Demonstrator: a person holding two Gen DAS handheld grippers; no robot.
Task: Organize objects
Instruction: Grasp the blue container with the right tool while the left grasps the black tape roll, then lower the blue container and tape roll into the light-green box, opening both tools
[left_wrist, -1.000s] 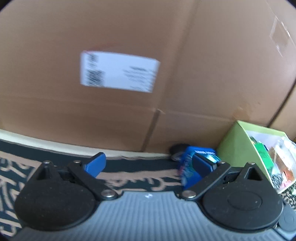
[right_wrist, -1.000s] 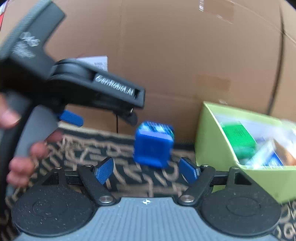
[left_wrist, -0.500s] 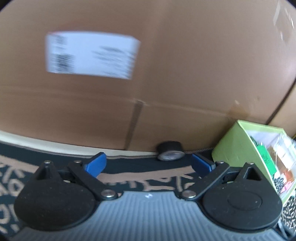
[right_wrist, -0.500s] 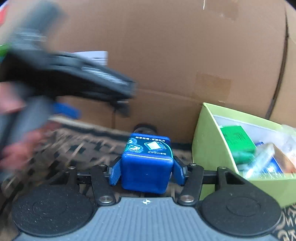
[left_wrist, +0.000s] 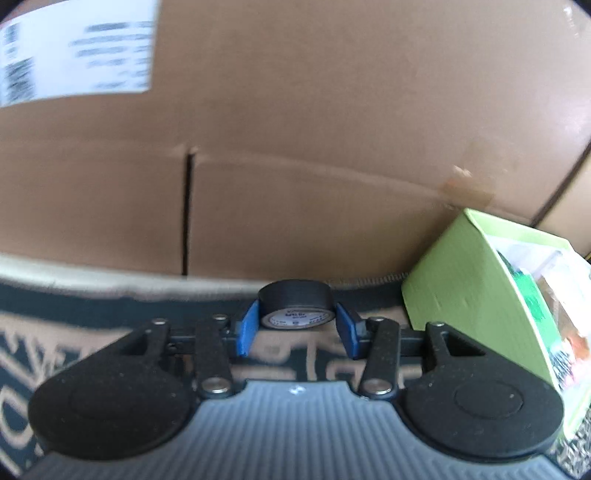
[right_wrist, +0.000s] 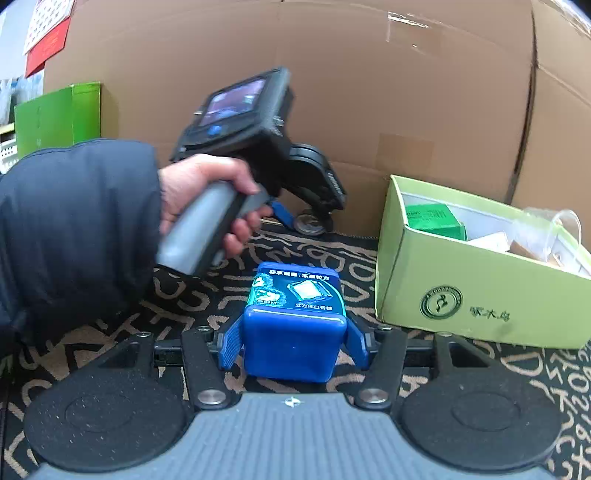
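Observation:
In the left wrist view, a black tape roll lies on the patterned carpet at the foot of a big cardboard box. My left gripper has its blue fingers closed on both sides of the roll. In the right wrist view, my right gripper is shut on a blue cube-shaped tin and holds it over the carpet. The same tape roll shows further back, with the left gripper on it. The light green box with packets inside stands to the right.
A large cardboard box forms a wall right behind the tape roll. The light green box sits close to the right of the left gripper. A darker green box stands far left. The person's sleeve fills the left side.
My left gripper moved forward to the tape roll and closed on it. My right gripper closed on the blue tin and drew back with it.

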